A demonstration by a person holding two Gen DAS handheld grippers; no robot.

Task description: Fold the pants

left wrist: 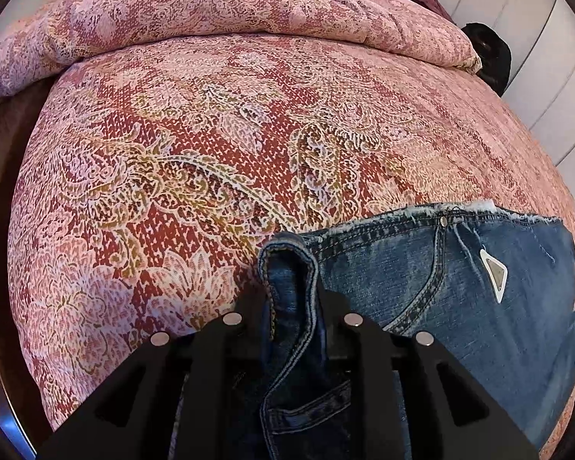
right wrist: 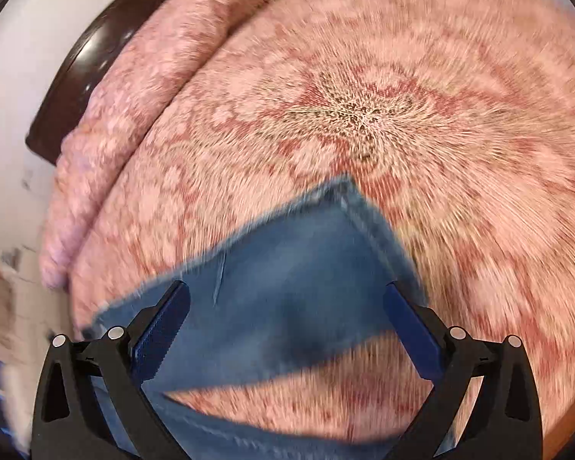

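A: What fills both views?

B: A bed under a pink and red paisley bedspread [left wrist: 195, 145]. A folded quilt [left wrist: 218, 11] of the same pattern lies along its far edge, and a dark wooden bed frame [right wrist: 80, 76] shows beyond that against a white wall.

A: And the pants?

B: Blue jeans [left wrist: 460, 295] lie flat on the spread at the near right of the left wrist view. Their frayed waistband runs along the far side, with a small rivet and a white triangular badge [left wrist: 492, 276] on the denim.

A: The left gripper?

B: The left gripper [left wrist: 291, 287] is clamped narrow on a bunched, seamed fold of the jeans, which rises between its black fingers.

A: The right one?

B: The right wrist view is heavily blurred. The right gripper [right wrist: 287, 326] stands wide, its blue pads [right wrist: 161, 329] well apart with nothing pinched. A corner of the jeans [right wrist: 287, 268] lies on the spread beneath and between the fingers.
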